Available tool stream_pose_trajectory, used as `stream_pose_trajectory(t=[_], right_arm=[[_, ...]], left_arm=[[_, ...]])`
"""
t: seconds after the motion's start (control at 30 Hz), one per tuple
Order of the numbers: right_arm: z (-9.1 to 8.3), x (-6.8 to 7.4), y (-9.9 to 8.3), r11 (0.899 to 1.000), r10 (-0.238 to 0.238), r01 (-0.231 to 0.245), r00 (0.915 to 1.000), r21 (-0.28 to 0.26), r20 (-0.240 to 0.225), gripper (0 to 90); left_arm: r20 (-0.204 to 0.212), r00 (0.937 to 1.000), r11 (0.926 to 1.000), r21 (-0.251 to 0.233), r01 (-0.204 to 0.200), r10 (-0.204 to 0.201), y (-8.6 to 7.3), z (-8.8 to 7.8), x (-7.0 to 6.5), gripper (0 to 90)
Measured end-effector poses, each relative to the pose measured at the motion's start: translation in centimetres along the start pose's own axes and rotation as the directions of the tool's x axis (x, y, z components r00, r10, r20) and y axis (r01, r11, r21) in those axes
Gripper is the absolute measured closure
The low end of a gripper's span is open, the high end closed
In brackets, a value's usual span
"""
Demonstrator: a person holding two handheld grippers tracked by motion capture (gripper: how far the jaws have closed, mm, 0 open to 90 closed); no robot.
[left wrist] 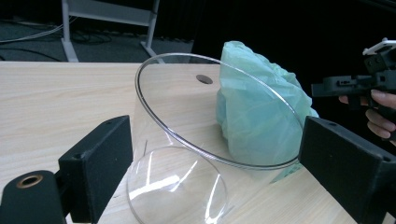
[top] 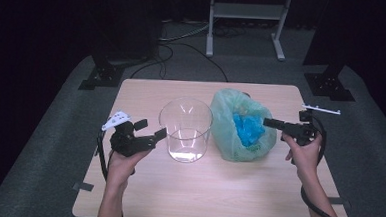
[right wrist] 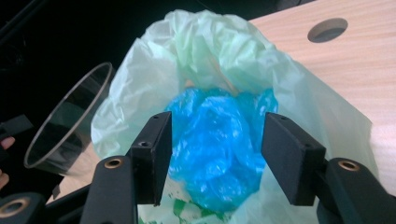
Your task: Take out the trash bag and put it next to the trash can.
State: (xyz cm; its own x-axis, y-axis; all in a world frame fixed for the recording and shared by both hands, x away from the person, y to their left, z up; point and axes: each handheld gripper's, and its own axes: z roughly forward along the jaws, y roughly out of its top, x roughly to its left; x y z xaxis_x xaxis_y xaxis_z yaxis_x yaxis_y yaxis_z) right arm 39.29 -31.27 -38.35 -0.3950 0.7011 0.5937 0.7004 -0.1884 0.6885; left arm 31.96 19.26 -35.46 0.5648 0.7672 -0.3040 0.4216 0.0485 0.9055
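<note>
The clear, round, open-topped plastic container (top: 185, 129) stands mid-table (top: 141, 191). Left of it, the left tool (top: 150, 130) waits with jaws spread wide, likely to steady it. Just right of it sits the pale green plastic bag (top: 230, 115); the right tool (top: 269, 122), jaws apart, lines up on the crumpled blue plastic (right wrist: 215, 140) inside.

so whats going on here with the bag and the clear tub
A person holds a gripper in each hand over a wooden table. The left gripper is open, its jaws either side of an empty clear container standing upright mid-table, not yet closed on it. The right gripper is open too, aimed into a pale green plastic bag just right of the container, with its jaws around a crumpled blue plastic wad inside. Nothing is lifted or gripped yet.
</note>
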Motion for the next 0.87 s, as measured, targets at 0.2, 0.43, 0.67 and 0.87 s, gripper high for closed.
stream_pose_trajectory(t=[0.2,0.43,0.67,0.87], right_arm=[[-0.7,-0.5,-1.0,1.000,-0.004,0.004,1.0000,-0.005,-0.005,42.7],[-1.5,-1.0,-2.0,1.000,-0.005,0.005,1.0000,-0.006,-0.001,42.6],[-2.4,-1.5,-3.1,1.000,-0.009,0.009,0.9999,-0.005,0.010,42.5],[-3.1,-1.8,-4.5,1.000,-0.010,0.011,0.9998,-0.022,0.016,42.3]], left_arm=[[-0.001,1.0000,1.0000,-0.002,0.000,0.000,0.0,0.0,0.0,9.0],[0.002,1.0000,1.0000,0.003,-0.003,0.003,0.0,0.1,0.0,9.0],[0.002,1.0000,1.0000,0.002,-0.005,0.005,0.0,0.1,-0.1,9.0],[0.002,1.0000,1.0000,0.001,-0.007,0.007,0.0,0.1,-0.1,9.0]])
